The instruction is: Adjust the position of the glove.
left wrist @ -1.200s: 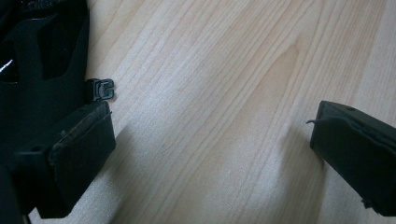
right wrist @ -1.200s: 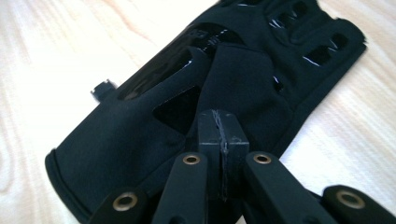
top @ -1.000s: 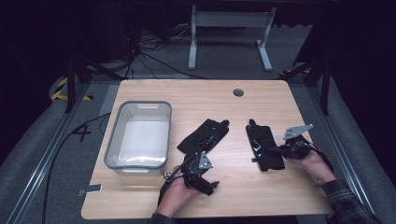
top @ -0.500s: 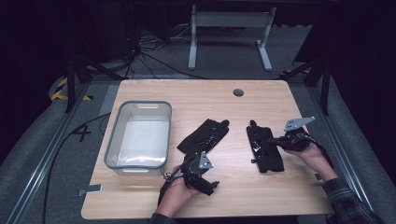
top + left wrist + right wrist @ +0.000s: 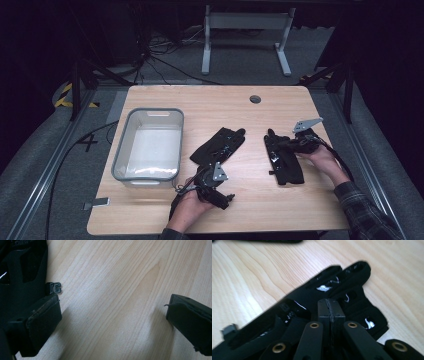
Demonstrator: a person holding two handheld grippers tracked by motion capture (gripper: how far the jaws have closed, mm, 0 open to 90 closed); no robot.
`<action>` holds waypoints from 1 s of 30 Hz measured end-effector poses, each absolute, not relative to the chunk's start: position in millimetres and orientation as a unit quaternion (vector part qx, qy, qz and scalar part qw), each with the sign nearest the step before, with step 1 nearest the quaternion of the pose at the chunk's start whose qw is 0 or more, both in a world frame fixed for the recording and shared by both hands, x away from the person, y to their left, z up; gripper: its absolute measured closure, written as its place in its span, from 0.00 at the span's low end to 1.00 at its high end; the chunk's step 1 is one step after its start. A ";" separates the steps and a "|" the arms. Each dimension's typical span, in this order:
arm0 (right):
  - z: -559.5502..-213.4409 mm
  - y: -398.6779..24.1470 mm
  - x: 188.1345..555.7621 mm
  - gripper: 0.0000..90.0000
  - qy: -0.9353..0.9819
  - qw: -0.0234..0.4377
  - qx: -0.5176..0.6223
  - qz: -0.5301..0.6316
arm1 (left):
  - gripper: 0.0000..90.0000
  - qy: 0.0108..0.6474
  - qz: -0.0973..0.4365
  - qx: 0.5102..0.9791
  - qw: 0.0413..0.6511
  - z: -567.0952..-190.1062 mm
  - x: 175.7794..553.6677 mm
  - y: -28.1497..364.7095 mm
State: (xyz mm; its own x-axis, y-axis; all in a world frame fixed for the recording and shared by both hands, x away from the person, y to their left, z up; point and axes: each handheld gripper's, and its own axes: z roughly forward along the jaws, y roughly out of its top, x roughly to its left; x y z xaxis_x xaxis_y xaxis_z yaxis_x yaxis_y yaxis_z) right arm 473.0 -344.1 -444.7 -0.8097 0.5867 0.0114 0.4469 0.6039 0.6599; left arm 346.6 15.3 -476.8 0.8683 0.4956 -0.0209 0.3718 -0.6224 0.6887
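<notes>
Two black gloves [image 5: 219, 146] [image 5: 283, 159] with glossy highlights on a pale wood-grain counter [image 5: 250, 210]; translucent grey bin [image 5: 148, 145]; black tools [image 5: 212, 175] [image 5: 290, 143]; plaid sleeve [image 5: 367, 215].

A clear plastic bin [image 5: 148, 146] sits on the left of the wooden table [image 5: 280, 210].

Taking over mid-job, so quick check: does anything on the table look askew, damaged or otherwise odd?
Nothing looks damaged or spilled. The two black gloves lie at different angles: the left glove slants toward the grey bin, the right glove lies nearly straight. The right gripper rests shut over it; the left gripper is open above bare wood.
</notes>
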 end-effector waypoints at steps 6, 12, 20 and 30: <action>-447.4 -343.5 472.1 1.00 0.889 0.104 0.292 0.337 | 0.00 0.242 0.086 0.897 0.361 -476.8 346.6 15.3; -447.4 -344.6 464.7 1.00 0.891 0.101 0.288 0.335 | 0.00 0.242 0.086 0.897 0.361 -476.8 346.6 15.3; -447.8 -341.5 441.9 1.00 0.897 0.098 0.279 0.329 | 0.00 0.242 0.086 0.896 0.361 -476.9 346.6 15.3; -448.6 -343.3 410.0 1.00 0.893 0.087 0.291 0.333 | 0.00 0.242 0.086 0.897 0.361 -476.8 346.6 15.3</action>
